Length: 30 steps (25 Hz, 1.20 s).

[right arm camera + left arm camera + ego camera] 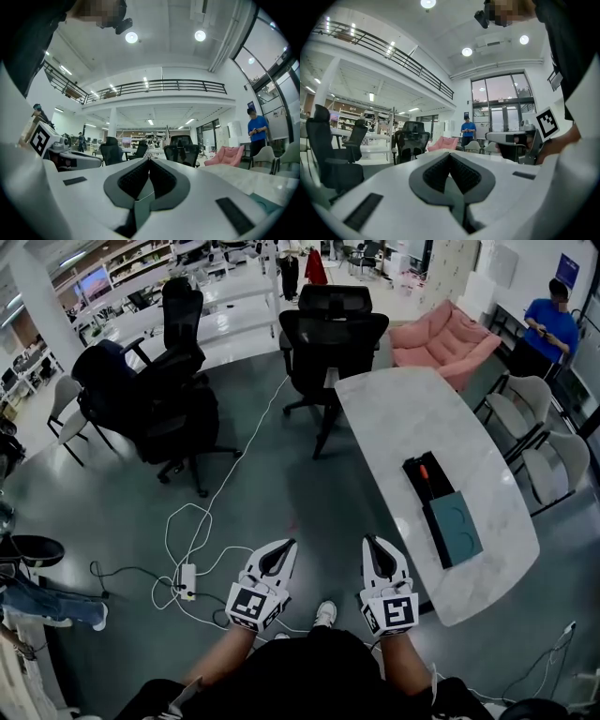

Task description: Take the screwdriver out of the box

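The jaws of the left gripper [284, 547] and the right gripper [369, 544] are pressed together, empty, and held off the near edge of the table [403, 409]. The screwdriver [424, 472] is seated in the open box [437, 487] by the table's right edge.

The left gripper [284, 547] and right gripper [371, 543] are white moulded shells with dark grey ribbed pads [440, 174] lining the jaws, and each carries a cube [253, 605] faced with black-and-white square markers. Flat black strips [233, 215] sit on the shells' flanks. The person wears a black top [309, 676] and a white shoe [324, 614].
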Available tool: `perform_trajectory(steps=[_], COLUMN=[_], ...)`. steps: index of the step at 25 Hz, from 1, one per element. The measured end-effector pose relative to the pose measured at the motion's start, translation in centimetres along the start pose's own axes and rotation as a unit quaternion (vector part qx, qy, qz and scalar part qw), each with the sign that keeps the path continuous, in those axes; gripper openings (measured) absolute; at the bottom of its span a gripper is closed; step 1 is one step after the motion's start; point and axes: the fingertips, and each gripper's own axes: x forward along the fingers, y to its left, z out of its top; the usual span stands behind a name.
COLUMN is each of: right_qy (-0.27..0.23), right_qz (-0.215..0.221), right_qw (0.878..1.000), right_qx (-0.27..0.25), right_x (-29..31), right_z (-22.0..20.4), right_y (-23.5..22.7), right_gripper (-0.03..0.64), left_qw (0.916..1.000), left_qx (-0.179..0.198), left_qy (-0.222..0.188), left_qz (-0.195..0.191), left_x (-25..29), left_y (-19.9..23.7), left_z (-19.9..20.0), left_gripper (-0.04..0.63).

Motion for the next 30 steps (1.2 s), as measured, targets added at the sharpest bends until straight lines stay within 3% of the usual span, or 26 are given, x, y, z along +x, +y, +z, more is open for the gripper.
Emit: perform_trajectory(steps=[9,18,25,30], right_qy=[-0.006,0.012,0.007,-0.001], right_qz=[0.010,0.012,0.017,0.039], right_qw=[1.000,0.999,1.000,0.999], right_qx=[0.007,0.033,0.021,-0.025], right_x=[1.9,2.5,5.5,10.6], right_z=[-0.6,-2.5,-2.6,-1.6], right_y=[-5.5,-7.4,-8.1,-6.5], right_gripper=[0.025,0.025,0.025,0.025], left_qw=[0.9998,0.9992,0.9994,0.9990], left_qx=[0.009,0.008,0.004,-0.005], left_qy=[0.003,0.003,-0.007,-0.012], left_qz=[0.019,0.039,0.032,0.043], left_x=[4.0,5.5,8.0,10.2], left_y=[-0.5,0.4,2.0,6.3], left_z=[0.8,1.2,0.7,0.4], left_gripper=[0.006,0.006,0.006,0.006])
